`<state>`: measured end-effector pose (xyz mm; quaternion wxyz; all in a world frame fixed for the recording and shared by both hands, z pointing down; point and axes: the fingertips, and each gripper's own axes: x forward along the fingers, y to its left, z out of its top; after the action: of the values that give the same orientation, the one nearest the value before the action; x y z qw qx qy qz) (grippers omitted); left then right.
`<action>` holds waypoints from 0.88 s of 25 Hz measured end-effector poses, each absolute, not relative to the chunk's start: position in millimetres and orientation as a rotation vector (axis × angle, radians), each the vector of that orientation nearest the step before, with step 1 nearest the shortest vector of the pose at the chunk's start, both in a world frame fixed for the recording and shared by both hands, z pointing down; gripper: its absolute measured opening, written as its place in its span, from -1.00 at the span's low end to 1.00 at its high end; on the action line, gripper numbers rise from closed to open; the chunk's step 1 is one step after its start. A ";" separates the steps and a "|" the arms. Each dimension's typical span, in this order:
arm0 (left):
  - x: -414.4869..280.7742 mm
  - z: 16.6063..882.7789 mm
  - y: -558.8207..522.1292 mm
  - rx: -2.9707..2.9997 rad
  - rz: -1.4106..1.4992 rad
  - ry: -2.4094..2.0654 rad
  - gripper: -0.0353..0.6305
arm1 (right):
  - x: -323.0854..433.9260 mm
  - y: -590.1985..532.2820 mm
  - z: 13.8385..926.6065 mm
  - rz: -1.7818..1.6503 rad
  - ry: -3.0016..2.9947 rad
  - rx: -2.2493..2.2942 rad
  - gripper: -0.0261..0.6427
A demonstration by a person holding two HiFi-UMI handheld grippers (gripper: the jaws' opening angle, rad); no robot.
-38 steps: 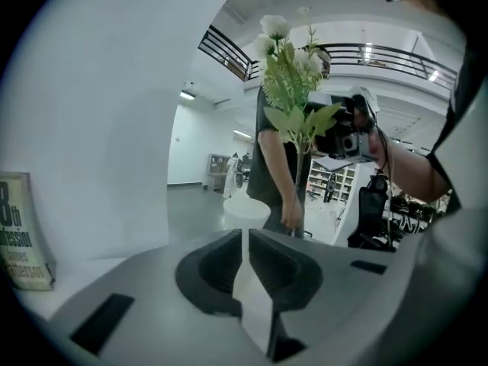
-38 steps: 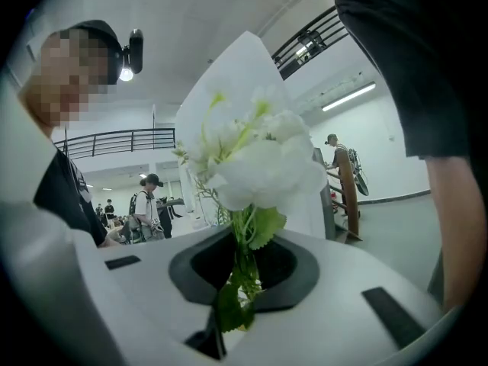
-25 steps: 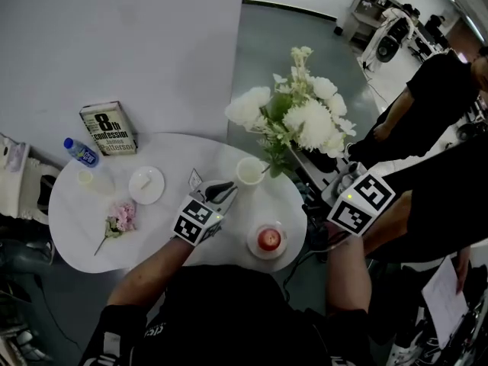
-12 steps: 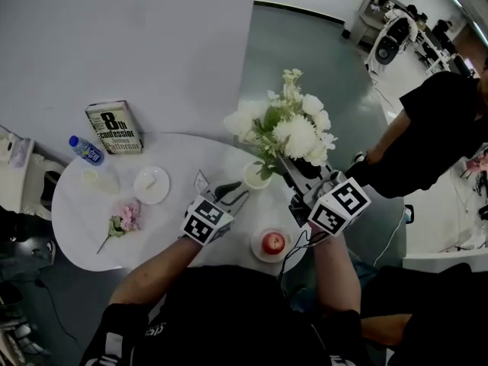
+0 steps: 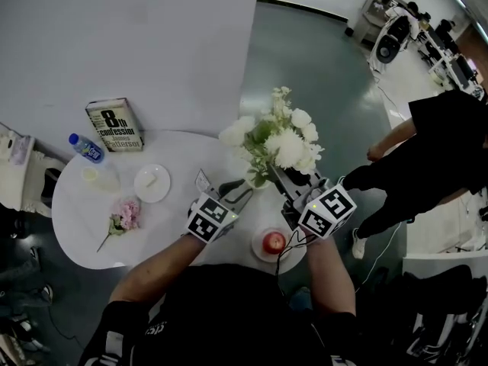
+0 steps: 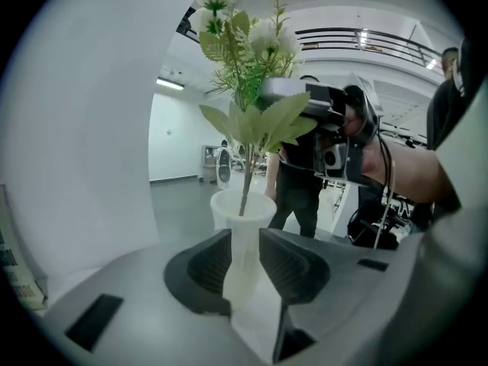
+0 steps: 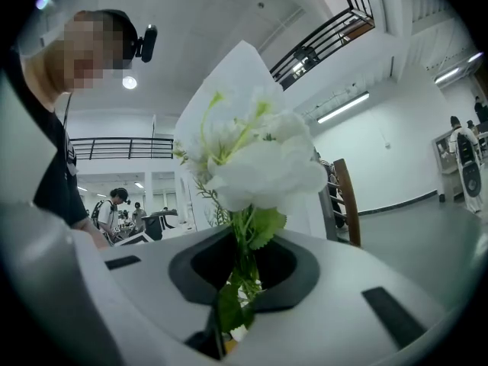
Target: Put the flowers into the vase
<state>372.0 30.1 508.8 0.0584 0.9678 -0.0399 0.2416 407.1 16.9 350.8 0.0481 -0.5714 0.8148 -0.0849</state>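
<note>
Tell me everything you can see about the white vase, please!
The vase is plain white and smooth, maybe plastic or china. It has a wide round mouth on top and a slimmer neck below. It stands upright at the round white table, and its bottom is hidden. The left gripper hugs its neck, with one jaw on each side. A green stem of the flowers goes down into its mouth.

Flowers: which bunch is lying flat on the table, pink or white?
The pink bunch, flat on the table at its left side. The white bunch stands upright, its stems clamped in the right gripper.
</note>
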 end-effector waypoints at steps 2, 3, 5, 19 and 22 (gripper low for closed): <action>373.8 508.0 29.4 2.930 0.738 -0.123 -0.58 | 408.4 16.4 354.8 -0.272 2.482 -1.744 -0.72; 374.7 507.8 29.1 2.928 0.740 -0.123 -0.57 | 409.2 16.0 357.2 -0.280 2.481 -1.745 -0.72; 376.5 507.6 28.7 2.926 0.743 -0.122 -0.56 | 410.5 15.4 362.0 -0.294 2.480 -1.748 -0.72; 384.1 498.0 31.2 2.910 0.756 -0.125 -0.54 | 419.6 15.7 382.2 -0.332 2.499 -1.800 -0.72; 388.6 494.9 31.7 2.903 0.755 -0.124 -0.54 | 421.5 15.9 384.6 -0.317 2.527 -1.826 -0.72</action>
<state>388.6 31.7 494.9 0.0697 0.9647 -0.0412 0.2508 421.5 15.9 384.6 0.0041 -0.5827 0.8063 -0.1012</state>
